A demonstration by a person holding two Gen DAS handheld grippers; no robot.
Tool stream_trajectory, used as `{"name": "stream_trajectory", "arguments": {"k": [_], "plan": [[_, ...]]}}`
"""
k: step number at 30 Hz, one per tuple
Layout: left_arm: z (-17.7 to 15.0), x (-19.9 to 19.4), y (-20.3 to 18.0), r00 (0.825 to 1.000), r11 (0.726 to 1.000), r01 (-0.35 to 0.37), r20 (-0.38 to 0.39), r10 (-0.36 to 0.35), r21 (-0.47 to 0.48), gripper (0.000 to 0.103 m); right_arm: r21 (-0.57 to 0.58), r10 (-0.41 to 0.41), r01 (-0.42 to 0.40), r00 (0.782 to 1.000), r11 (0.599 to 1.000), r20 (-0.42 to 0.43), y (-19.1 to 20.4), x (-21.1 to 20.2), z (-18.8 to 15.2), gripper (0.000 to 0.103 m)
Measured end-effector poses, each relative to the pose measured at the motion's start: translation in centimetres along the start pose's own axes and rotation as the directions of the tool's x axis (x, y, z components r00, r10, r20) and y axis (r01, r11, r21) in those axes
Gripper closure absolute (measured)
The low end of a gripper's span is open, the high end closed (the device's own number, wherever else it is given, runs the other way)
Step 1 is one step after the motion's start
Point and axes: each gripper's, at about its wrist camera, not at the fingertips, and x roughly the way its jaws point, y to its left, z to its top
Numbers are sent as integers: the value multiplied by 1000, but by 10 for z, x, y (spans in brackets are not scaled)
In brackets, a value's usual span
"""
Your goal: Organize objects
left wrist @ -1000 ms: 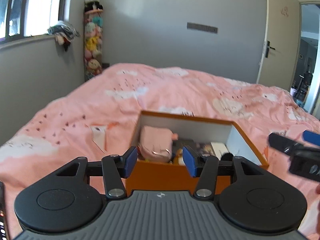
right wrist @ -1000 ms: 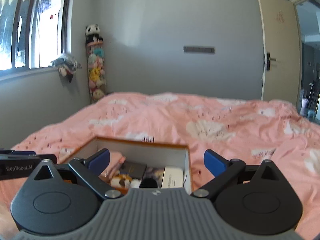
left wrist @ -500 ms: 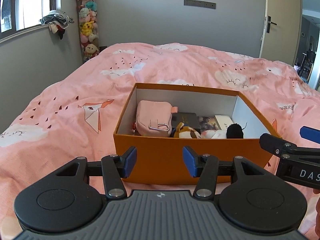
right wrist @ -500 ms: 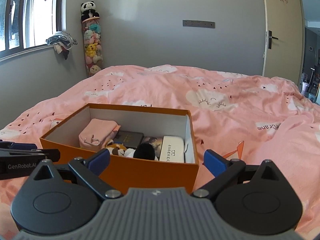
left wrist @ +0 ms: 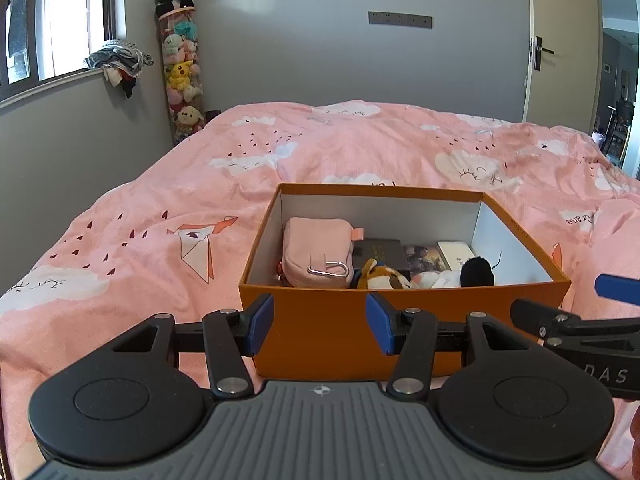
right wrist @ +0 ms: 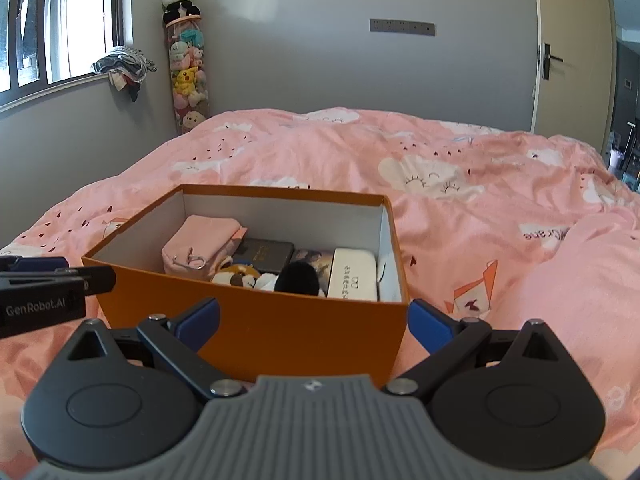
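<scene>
An open orange box (left wrist: 320, 332) (right wrist: 280, 332) sits on the pink bed. Inside lie a pink pouch (left wrist: 318, 250) (right wrist: 200, 242) with a metal clip, a dark book (left wrist: 378, 248) (right wrist: 266, 254), a plush toy (left wrist: 384, 278) (right wrist: 236, 278), a black pompom (left wrist: 476, 272) (right wrist: 298, 278) and a white case (left wrist: 458, 252) (right wrist: 354, 274). My left gripper (left wrist: 320, 322) is open and empty in front of the box's near wall. My right gripper (right wrist: 314, 322) is open wide and empty, also before the near wall.
The pink quilt (left wrist: 360, 148) (right wrist: 480, 184) covers the whole bed, with a raised fold (right wrist: 580, 280) to the right. A tube of plush toys (left wrist: 182, 72) stands in the far left corner. A door (left wrist: 560, 40) is at the far right.
Both grippers have tilted down and drawn back a little, so the box and its contents now show fully. Both stay open and empty.
</scene>
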Motion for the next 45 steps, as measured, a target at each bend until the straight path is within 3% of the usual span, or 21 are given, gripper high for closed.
{"name": "stream_trajectory", "arguments": {"k": [45], "plan": [[-2,-3,0,1000,1000,0,2,1,-20,42,19,-3,4,1000,1000,-30,-1,1,-5,3]]}}
